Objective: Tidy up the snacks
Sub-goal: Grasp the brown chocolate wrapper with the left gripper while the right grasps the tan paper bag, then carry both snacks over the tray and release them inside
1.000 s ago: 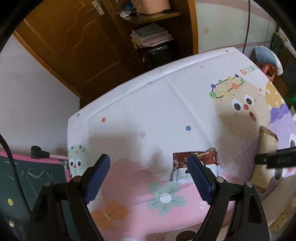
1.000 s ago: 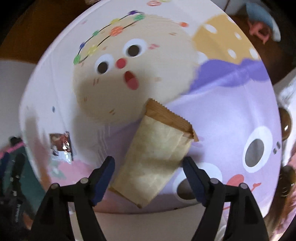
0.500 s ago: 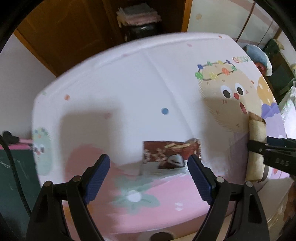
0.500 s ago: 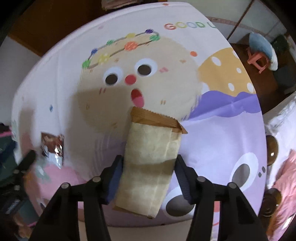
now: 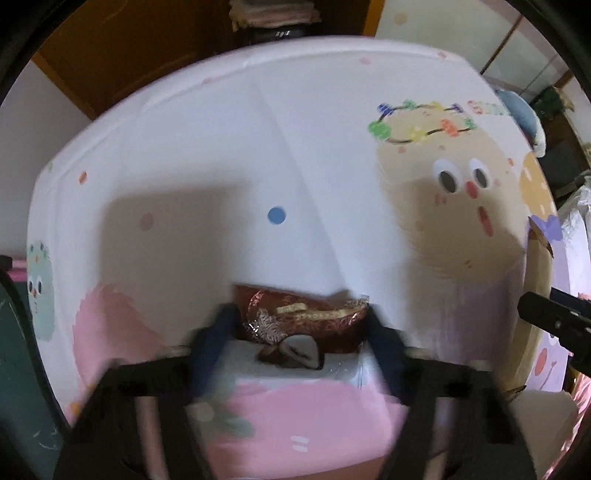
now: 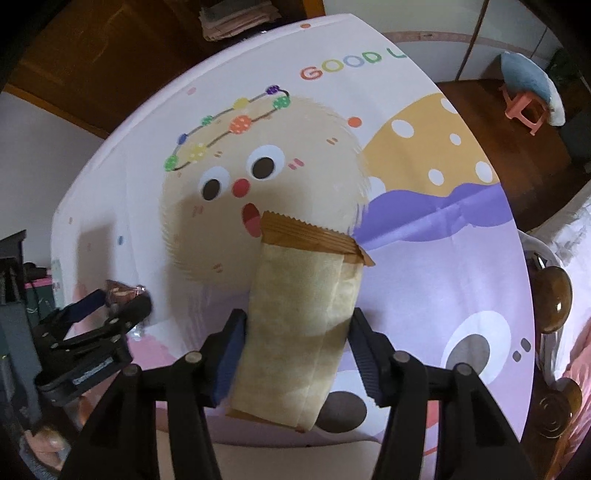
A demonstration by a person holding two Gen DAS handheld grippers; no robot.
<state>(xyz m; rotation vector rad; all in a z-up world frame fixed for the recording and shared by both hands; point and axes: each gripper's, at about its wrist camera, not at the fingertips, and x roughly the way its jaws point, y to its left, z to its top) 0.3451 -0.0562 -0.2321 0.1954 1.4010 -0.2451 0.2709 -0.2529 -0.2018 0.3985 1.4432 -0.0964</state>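
Note:
My right gripper (image 6: 295,350) is shut on a long tan snack packet (image 6: 303,314) with a brown crimped top, held above the table's near edge. My left gripper (image 5: 299,332) has closed on a dark red and white snack packet (image 5: 303,325) that bulges between the blurred blue fingers. In the right wrist view the left gripper (image 6: 114,299) shows at the left with the red packet (image 6: 118,290) at its tips. The tan packet (image 5: 535,295) and the right gripper (image 5: 554,325) show at the right edge of the left wrist view.
The table wears a cartoon-printed cloth (image 6: 424,266) in white, pink and purple. A wooden door and shelf with papers (image 6: 236,18) stand behind it. A pink stool with a blue cushion (image 6: 528,96) is at the far right. A green board (image 5: 18,369) stands left of the table.
My left gripper moved forward and closed on the red packet, which now bulges. My right gripper stayed shut on the tan packet and lifted it slightly.

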